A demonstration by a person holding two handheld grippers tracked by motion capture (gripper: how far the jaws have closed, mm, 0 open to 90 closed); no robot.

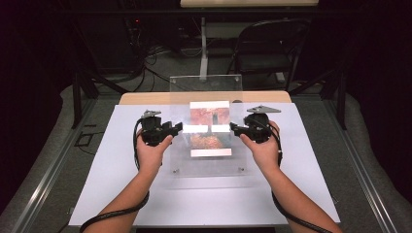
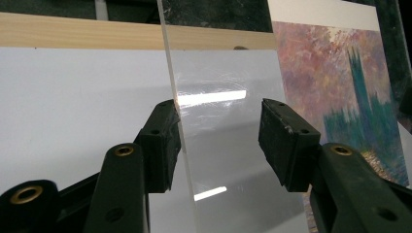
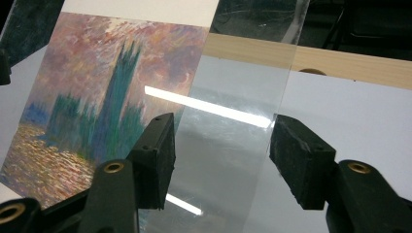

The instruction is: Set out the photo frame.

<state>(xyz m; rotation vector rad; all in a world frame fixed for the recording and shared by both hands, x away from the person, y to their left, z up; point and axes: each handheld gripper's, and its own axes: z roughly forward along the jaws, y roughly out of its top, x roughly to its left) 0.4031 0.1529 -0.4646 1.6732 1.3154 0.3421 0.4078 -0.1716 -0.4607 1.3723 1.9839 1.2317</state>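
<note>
A clear acrylic sheet [image 1: 206, 87] with small studs at its corners stands tilted over the white mat, its far edge raised. Behind it is a painted print [image 1: 210, 116] of towers over water, with white borders. My left gripper [image 1: 179, 127] is at the sheet's left edge and my right gripper [image 1: 233, 128] at its right edge. In the left gripper view the sheet [image 2: 218, 97] runs up between the open jaws of the gripper [image 2: 218, 131], with the print [image 2: 335, 82] to the right. In the right gripper view the sheet [image 3: 233, 97] passes between the open gripper [image 3: 221, 145], with the print [image 3: 97, 97] to the left.
A white mat [image 1: 121, 184] covers the wooden table [image 1: 145, 98]. Beyond the table stand a folding chair [image 1: 272, 48], a white post [image 1: 204, 48] and floor cables. Metal rails run along both sides of the table.
</note>
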